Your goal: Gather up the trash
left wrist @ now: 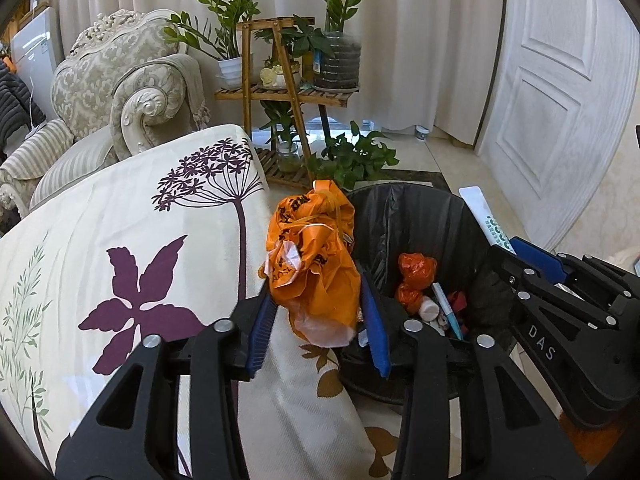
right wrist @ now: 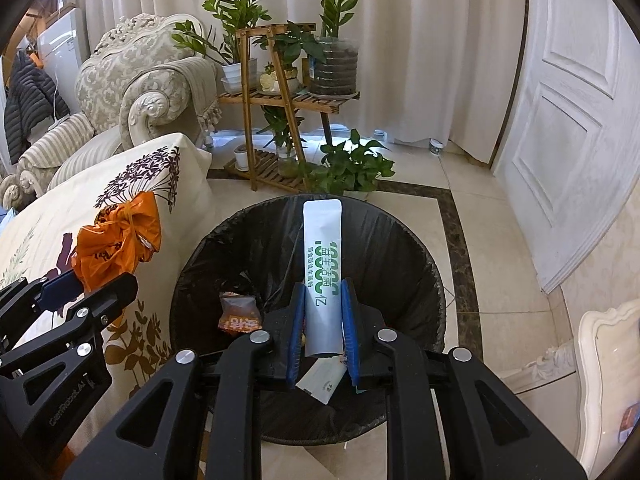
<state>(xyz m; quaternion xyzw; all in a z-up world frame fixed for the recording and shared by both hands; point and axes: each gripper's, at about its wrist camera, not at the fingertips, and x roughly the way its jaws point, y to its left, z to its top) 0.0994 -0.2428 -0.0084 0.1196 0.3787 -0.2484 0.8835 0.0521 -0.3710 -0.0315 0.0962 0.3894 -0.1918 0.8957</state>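
We see a surface under a cream floral cloth, its edge just beside the trash bin, which stands on the tiled floor with a black liner. Our left claw grips a crumpled orange plastic bag between its blue pads, held at the cloth's edge, just beside the bin's rim. Our right claw is closed on a long white sachet with green print, pointing up over the bin's mouth. Inside the bin lie a small orange bundle, a pen and a brown snack wrapper.
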